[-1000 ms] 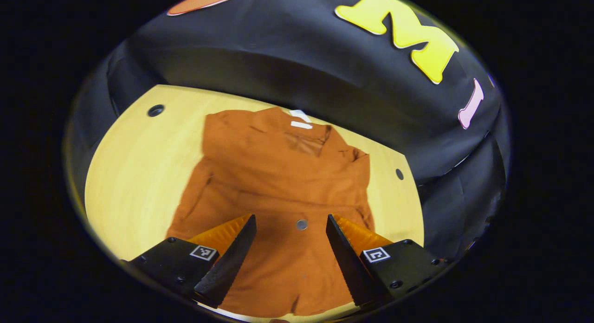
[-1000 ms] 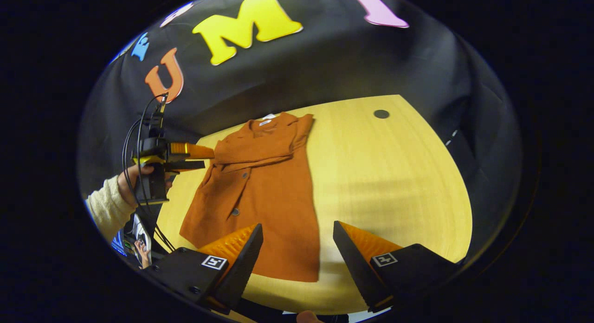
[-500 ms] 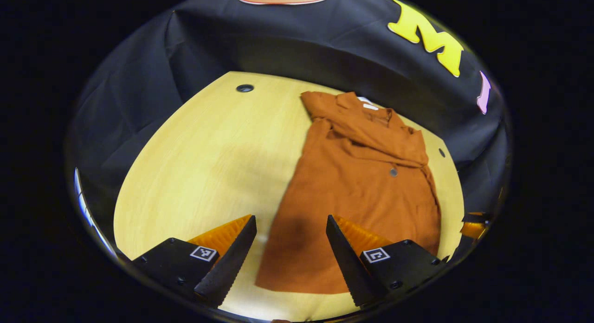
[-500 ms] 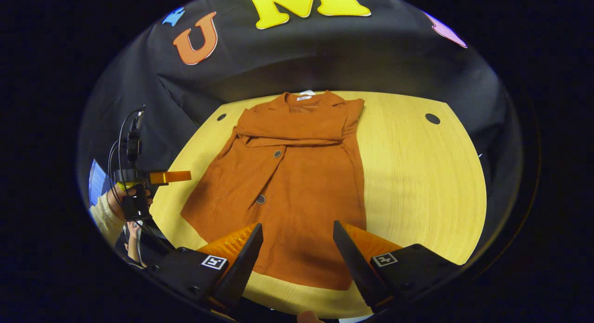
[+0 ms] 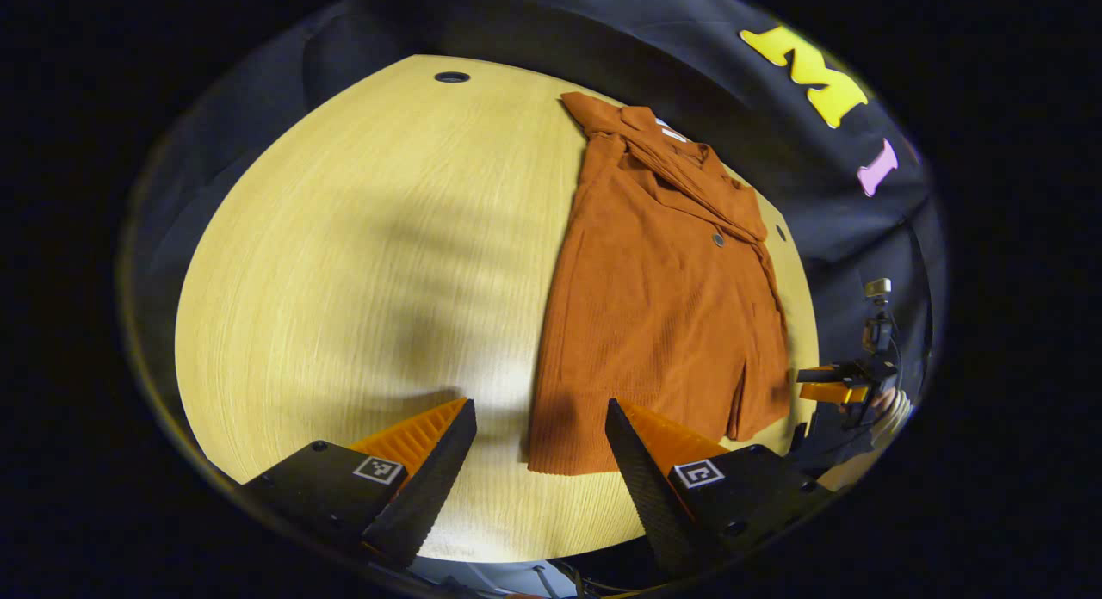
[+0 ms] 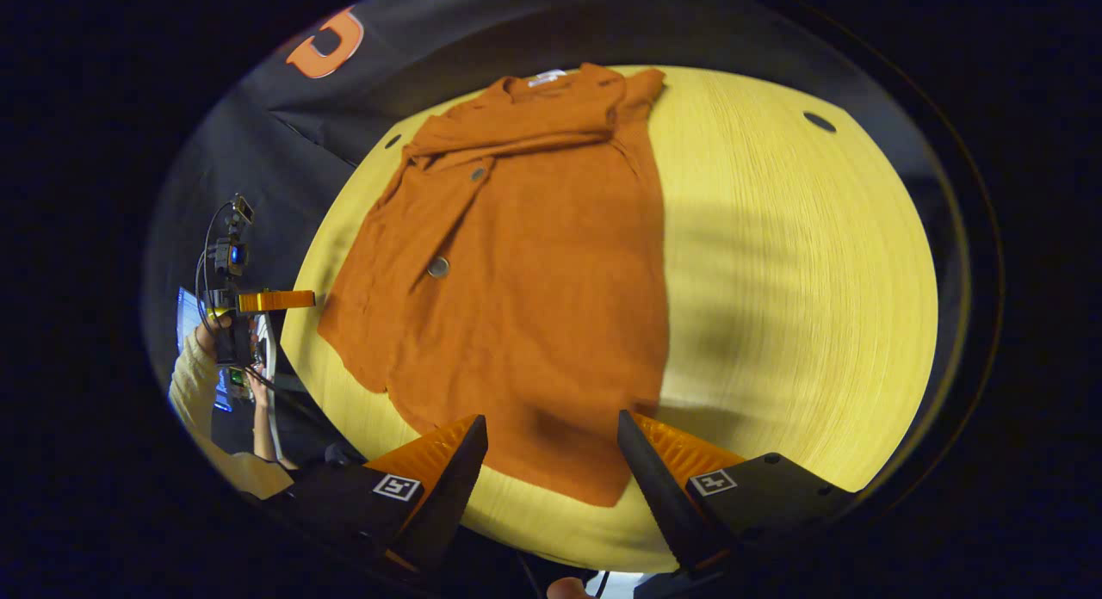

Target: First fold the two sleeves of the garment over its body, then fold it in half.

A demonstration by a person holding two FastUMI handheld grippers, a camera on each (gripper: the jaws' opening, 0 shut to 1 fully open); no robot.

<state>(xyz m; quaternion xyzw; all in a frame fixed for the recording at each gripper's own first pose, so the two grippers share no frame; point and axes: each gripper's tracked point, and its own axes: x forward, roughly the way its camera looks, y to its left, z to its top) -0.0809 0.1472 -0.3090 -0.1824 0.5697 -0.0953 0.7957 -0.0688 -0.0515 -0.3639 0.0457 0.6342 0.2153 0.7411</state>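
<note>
Both cameras have tipped down toward the near hem since the earlier frames, so the garment [image 6: 516,263] now lies higher in each view and its bottom edge sits just above the fingers. It rests flat on the wooden table [image 6: 801,280], collar toward the top of the frame, with both sleeves folded across the chest in the right gripper view (so the sleeve step looks done). The right gripper [image 6: 551,461] hangs released over the hem's lower corner, holding nothing. The left gripper [image 5: 538,448] is likewise spread open, above the hem corner at lower centre of its view. My worry for the half-fold: if each grip catches only the top layer, or the two lift unevenly, the sleeves could slide off and the fold come out crooked.
</note>
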